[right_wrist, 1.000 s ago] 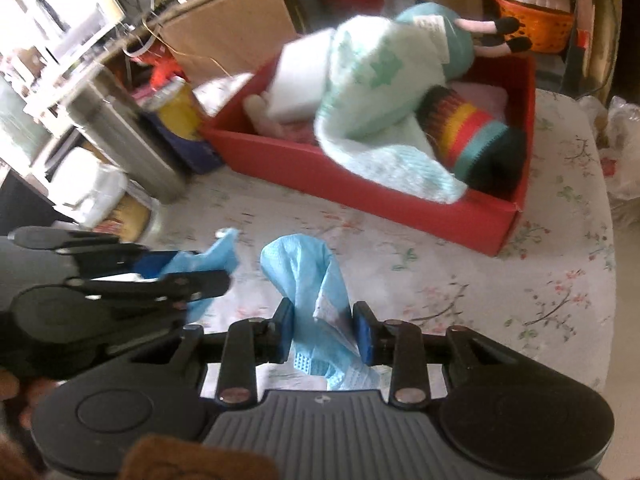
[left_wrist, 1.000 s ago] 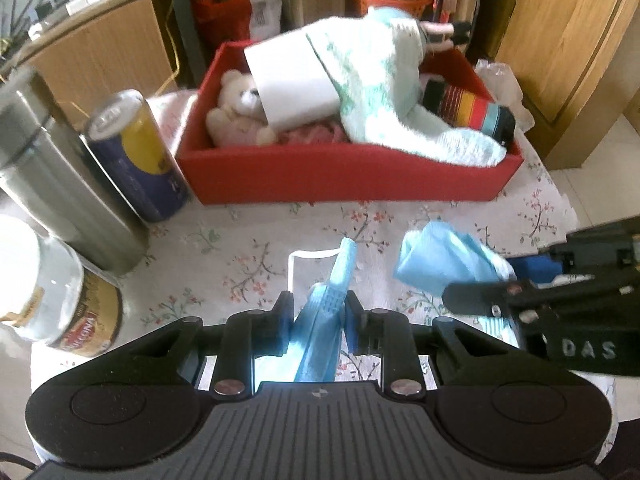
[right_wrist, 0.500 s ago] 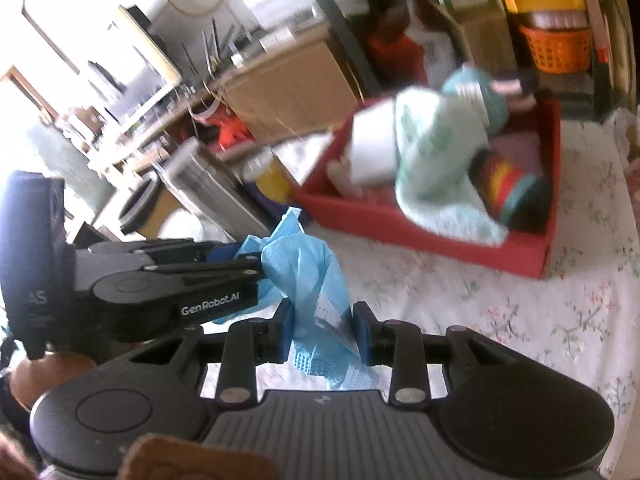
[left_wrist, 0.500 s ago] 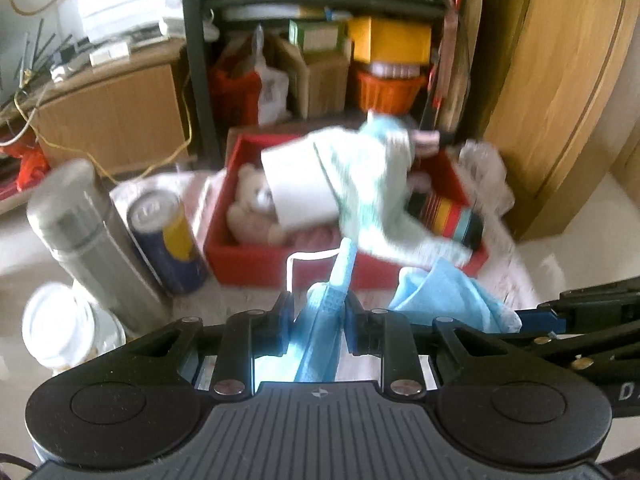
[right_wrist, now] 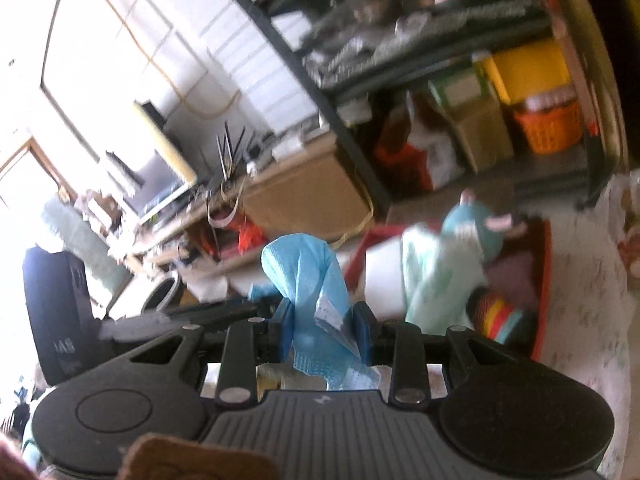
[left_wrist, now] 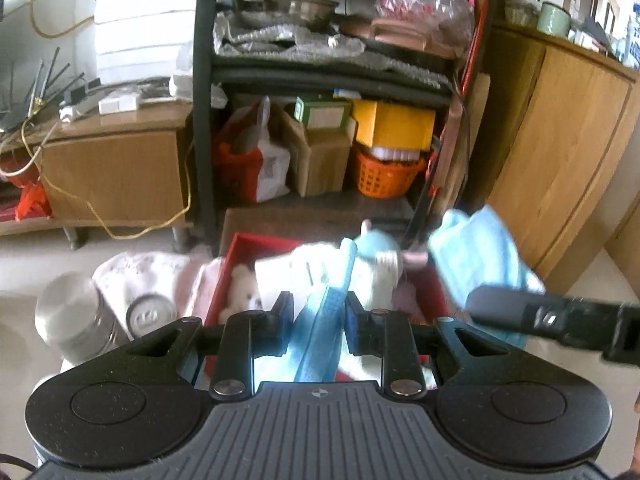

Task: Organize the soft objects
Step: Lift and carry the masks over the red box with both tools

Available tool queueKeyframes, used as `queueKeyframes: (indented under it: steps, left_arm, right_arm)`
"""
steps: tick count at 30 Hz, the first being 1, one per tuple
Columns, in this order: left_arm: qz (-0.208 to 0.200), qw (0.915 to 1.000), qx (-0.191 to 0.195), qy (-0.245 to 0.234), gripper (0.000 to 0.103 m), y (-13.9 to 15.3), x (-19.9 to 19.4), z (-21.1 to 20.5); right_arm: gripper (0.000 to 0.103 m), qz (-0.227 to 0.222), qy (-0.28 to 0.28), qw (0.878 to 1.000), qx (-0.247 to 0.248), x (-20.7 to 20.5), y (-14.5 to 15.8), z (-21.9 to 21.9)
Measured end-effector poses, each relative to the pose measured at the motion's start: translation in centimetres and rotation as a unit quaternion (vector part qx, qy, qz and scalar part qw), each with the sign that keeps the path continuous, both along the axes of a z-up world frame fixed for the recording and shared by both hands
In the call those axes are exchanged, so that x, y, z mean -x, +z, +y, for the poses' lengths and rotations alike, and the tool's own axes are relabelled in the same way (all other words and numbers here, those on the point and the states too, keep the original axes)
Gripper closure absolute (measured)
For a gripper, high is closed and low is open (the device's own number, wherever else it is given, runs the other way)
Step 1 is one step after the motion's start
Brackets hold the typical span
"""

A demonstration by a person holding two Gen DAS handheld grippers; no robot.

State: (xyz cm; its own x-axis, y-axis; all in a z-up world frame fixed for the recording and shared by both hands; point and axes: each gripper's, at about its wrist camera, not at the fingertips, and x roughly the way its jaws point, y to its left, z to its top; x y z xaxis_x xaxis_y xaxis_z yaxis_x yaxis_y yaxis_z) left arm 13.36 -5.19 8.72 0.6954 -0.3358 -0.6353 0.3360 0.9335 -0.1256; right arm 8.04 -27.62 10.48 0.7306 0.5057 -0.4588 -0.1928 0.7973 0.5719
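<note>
Risk of the light blue fabric piece slipping free, since only a thin fold sits pinched between the pressed-together jaws of the left gripper; risk too of a tear or a stretched seam if the two hands drift apart, as the right gripper, likewise clamped on a bunched end, appears to share the same piece. Possible snag on the heaped contents of the red bin below, already full with a white plush bear, a mint towel and a striped roll. Thin, crinkled, pleated non-woven material, possibly a face mask, limp and folding on itself. Held aloft above the table and near the bin, touching neither.
</note>
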Motion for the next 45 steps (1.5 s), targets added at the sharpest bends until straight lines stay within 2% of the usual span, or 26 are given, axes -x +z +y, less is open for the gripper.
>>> queueKeyframes:
  steps: [3, 8, 14, 22, 31, 34, 38, 42, 45]
  left_arm:
    - [-0.017, 0.9998, 0.003, 0.007, 0.076, 0.9, -0.6, -0.6]
    - [-0.03, 0.9995, 0.0, 0.011, 0.075, 1.1, -2.1, -1.7]
    - [-0.022, 0.9996, -0.008, 0.017, 0.074, -0.1, -4.5, -2.8]
    - [-0.009, 0.9991, -0.028, 0.029, 0.071, -2.2, -7.5, -3.3]
    - [0.029, 0.9973, -0.042, 0.052, 0.07, -5.4, -10.4, -2.6]
    - [0.035, 0.9965, -0.053, 0.056, 0.064, -6.0, -10.8, -2.6]
    - [0.04, 0.995, -0.071, 0.058, 0.042, -6.7, -11.0, -2.9]
    - [0.041, 0.9944, -0.076, 0.062, 0.037, -6.7, -11.0, -2.7]
    - [0.041, 0.9942, -0.075, 0.065, 0.033, -6.5, -11.0, -2.6]
  right_arm:
    - [0.099, -0.027, -0.015, 1.0, 0.0, -0.5, 1.4, -0.4]
    - [0.099, -0.056, -0.038, 0.997, 0.033, -1.8, 2.4, -0.1]
    - [0.099, -0.043, -0.05, 0.996, 0.061, -4.8, 1.1, -0.1]
    - [0.099, -0.024, -0.059, 0.996, 0.067, -7.9, -0.9, -1.0]
    - [0.099, 0.014, -0.068, 0.994, 0.079, -10.4, -4.8, -1.2]
    - [0.099, 0.025, -0.067, 0.994, 0.08, -10.8, -5.6, -1.2]
    - [0.093, 0.039, -0.061, 0.993, 0.091, -11.0, -6.4, -0.5]
    - [0.079, 0.043, -0.062, 0.992, 0.105, -11.0, -6.8, -0.1]
    - [0.078, 0.044, -0.064, 0.991, 0.108, -11.1, -6.8, -0.1]
